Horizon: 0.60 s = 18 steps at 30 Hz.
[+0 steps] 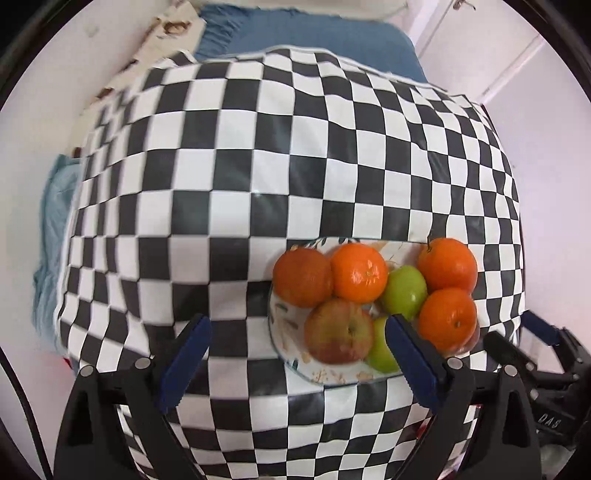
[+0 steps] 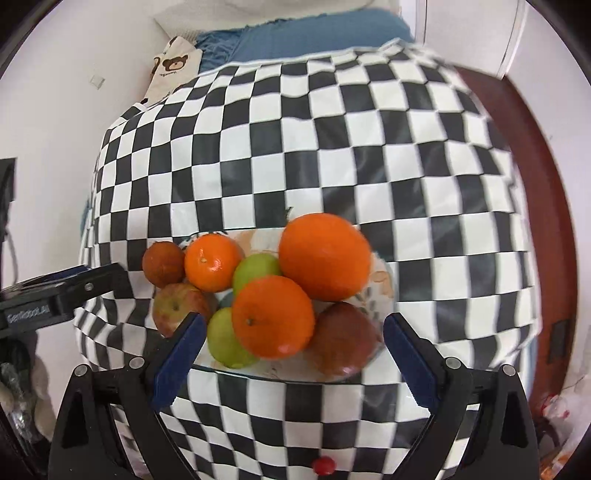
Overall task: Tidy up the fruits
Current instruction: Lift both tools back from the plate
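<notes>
A patterned plate (image 1: 332, 374) on the checkered table holds several oranges (image 1: 358, 271), two green apples (image 1: 404, 291) and a red-yellow apple (image 1: 340, 330). My left gripper (image 1: 297, 325) hangs open above the plate's left part, its blue pads clear of the fruit. In the right wrist view the same plate (image 2: 384, 284) also shows a dark red apple (image 2: 343, 339) and a large orange (image 2: 325, 254). My right gripper (image 2: 294, 325) is open above the front orange (image 2: 273, 317) and touches nothing.
The black-and-white checkered cloth (image 1: 258, 166) covers the whole table. Blue fabric (image 1: 314, 33) and a bear-print cloth (image 2: 173, 66) lie beyond its far edge. A black finger of the left gripper (image 2: 92, 284) reaches in beside the plate. Brown wood (image 2: 546, 184) runs along the right.
</notes>
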Tool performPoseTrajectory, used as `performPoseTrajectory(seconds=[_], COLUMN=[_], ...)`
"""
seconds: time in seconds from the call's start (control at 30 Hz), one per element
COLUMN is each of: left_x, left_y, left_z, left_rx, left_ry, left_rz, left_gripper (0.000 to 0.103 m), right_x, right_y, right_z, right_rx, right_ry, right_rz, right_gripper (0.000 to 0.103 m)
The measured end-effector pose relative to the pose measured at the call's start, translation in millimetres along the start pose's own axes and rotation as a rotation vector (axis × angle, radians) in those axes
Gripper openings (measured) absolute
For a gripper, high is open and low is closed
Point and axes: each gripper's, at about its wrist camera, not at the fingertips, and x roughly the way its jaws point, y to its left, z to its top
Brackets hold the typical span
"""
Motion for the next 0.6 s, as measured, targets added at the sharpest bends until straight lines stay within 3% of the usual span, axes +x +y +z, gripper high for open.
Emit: performPoseTrajectory(seconds=[0.33,0.6], left_x=[-33.9,-86.2], left_y=[-16.8,-34.4], left_z=[-69.1,-109.8], left_rx=[-0.024,0.019], left_ry=[-0.132,-0.255], left_rz=[0.051,0.067], left_gripper=[0.096,0.096], right_x=[-54.1,-106.0], right_y=[-1.8,2.4], right_z=[-52.0,-91.5], right_rx=[-0.033,-0.044], right_ry=[-0.135,-0.242], right_rz=[-0.112,-0.127], right_gripper=[0.099,0.099])
